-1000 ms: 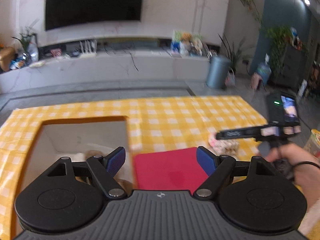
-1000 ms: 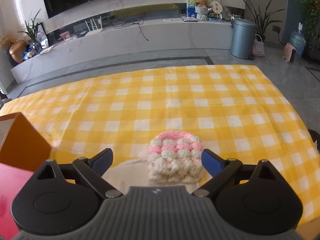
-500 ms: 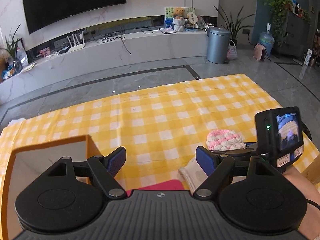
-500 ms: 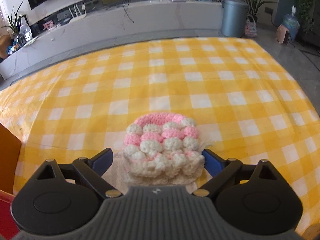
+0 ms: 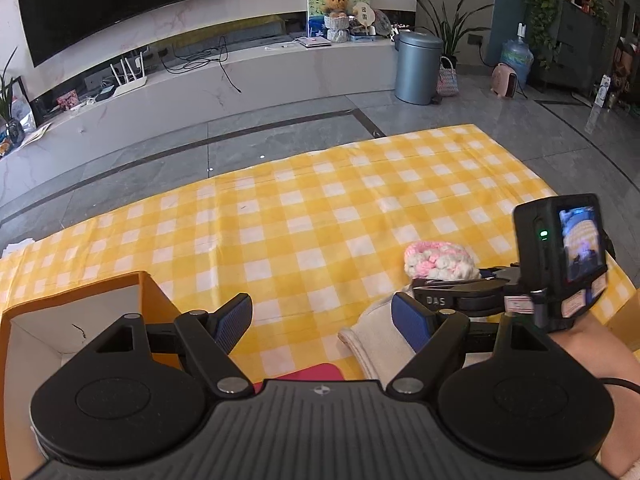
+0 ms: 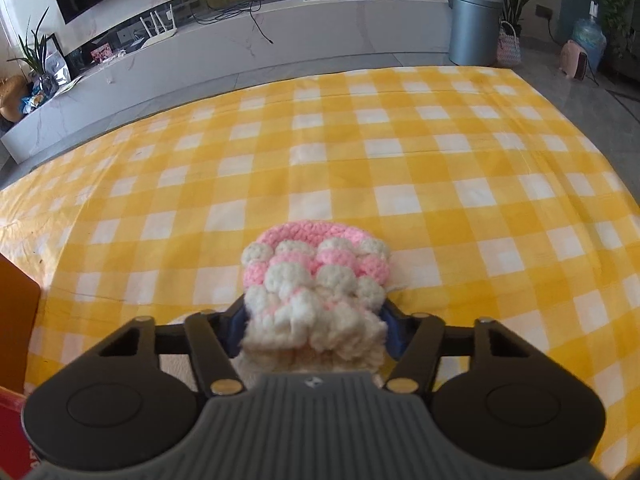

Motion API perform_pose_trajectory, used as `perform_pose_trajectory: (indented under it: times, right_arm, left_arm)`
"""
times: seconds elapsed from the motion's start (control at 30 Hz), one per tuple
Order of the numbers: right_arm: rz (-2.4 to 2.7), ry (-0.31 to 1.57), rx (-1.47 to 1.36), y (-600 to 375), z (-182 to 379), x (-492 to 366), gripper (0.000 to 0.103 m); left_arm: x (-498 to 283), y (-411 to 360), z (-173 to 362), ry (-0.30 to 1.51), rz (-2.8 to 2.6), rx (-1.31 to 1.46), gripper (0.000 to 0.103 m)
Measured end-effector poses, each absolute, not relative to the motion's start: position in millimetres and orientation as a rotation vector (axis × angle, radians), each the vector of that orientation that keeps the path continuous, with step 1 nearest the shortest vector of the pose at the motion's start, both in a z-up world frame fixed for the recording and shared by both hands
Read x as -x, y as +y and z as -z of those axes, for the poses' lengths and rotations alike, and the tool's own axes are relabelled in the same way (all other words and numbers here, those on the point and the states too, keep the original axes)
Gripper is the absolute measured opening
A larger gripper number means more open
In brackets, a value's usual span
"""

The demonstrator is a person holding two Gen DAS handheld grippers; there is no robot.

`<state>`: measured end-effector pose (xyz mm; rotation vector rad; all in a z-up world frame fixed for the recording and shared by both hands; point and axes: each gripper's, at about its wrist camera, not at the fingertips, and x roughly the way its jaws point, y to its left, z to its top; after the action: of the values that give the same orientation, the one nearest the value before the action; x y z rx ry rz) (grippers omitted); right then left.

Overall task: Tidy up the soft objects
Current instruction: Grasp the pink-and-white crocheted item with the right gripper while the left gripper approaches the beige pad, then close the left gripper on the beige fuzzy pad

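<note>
Crochet hat (image 6: 316, 280), pink and white, pinched between right gripper (image 6: 314, 330) fingers. Left gripper (image 5: 322, 320) wide open, holding nothing, over checked tablecloth (image 5: 304, 216).

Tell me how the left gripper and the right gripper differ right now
The left gripper stands open with nothing between its blue pads, while the right gripper is shut on the pink and white crochet piece. The left one sits beside the orange box; the right one is over the cream cloth. Both are the same black two-finger design, above the yellow checked tablecloth.
</note>
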<state>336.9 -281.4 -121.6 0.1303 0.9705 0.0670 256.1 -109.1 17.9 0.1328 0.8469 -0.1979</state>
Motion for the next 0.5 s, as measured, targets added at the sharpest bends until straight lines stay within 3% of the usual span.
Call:
perform_pose_trajectory:
  times: [0.1, 0.3, 0.5]
  right_arm:
    - [-0.054, 0.953, -0.115, -284, 102, -328, 0.042]
    - [-0.037, 0.878, -0.016, -292, 59, -293, 0.042]
    - [0.037, 0.845, -0.078, -312, 44, -273, 0.041]
  left_arm:
    - [-260, -119, -17, 0.881, 0.237, -0.129, 0.093]
    - [-268, -161, -2, 0.976, 0.316, -0.232, 0.093]
    - [-296, -175, 32, 1.139, 0.182, -0.079, 0.091]
